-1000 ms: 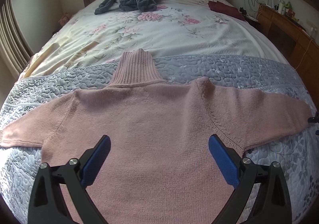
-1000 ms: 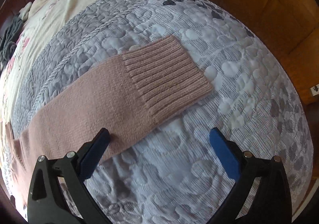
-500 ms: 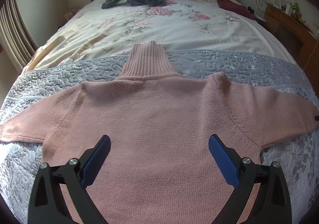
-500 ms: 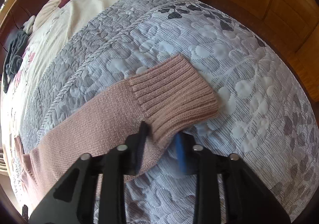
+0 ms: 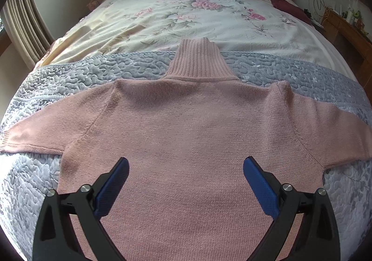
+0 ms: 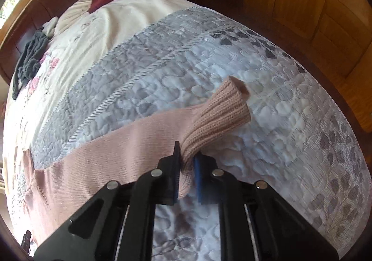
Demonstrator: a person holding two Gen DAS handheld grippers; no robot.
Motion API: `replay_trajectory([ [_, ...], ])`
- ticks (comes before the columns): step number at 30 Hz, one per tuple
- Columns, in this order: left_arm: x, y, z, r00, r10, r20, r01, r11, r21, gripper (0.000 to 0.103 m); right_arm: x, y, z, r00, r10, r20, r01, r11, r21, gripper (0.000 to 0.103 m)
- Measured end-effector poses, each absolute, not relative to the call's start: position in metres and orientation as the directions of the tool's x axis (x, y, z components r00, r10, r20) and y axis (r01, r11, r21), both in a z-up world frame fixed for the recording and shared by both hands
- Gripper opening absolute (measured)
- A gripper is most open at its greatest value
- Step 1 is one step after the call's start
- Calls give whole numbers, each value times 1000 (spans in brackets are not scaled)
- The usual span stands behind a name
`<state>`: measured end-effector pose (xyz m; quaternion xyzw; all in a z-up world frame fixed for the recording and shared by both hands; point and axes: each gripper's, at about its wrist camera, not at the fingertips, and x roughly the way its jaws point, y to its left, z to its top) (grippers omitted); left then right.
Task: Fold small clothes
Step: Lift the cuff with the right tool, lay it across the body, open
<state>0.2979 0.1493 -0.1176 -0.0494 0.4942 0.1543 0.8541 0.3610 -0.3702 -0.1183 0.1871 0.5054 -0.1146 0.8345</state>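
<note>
Your left hand-held gripper [image 5: 186, 177] hangs wide and empty over the lower body of the pink sweater [image 5: 186, 135], which lies flat on the bed's grey quilt [image 5: 76, 75] with its ribbed collar [image 5: 197, 61] pointing to 12 o'clock and one sleeve reaching out to 9 o'clock. Keep that gripper low over the middle of the body, ready to pin the knit if it starts to creep.

Moving right, the other sleeve [image 6: 111, 144] runs out toward 3 o'clock, and your right hand-held gripper [image 6: 187, 168] is clamped on it just behind the ribbed cuff [image 6: 220, 117]. The cuff stands up off the quilt past the blue pads [image 6: 197, 175], its mouth open toward 1 o'clock.

The step in hand looks like the sleeve fold. Lift only enough for the cuff to clear the quilt, then carry it in a flat arc toward 9 o'clock across the body, so the crease falls along the shoulder seam. Pull too hard and I'd expect the whole sweater to slide or skew, since soft knit drags easily on quilting. Lay the sleeve straight along the body, release it, and smooth any bunching near the armpit.
</note>
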Motion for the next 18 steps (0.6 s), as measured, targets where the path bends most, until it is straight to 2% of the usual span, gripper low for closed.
replay_trajectory([
  [9, 293, 173, -116, 475, 165, -865, -328, 945, 0, 99, 372, -237, -76, 514, 166, -842, 71, 969, 235, 9],
  [18, 291, 185, -116, 480, 149, -864, -319, 948, -14, 99, 368, -102, -89, 433, 314, -845, -142, 949, 280, 9],
])
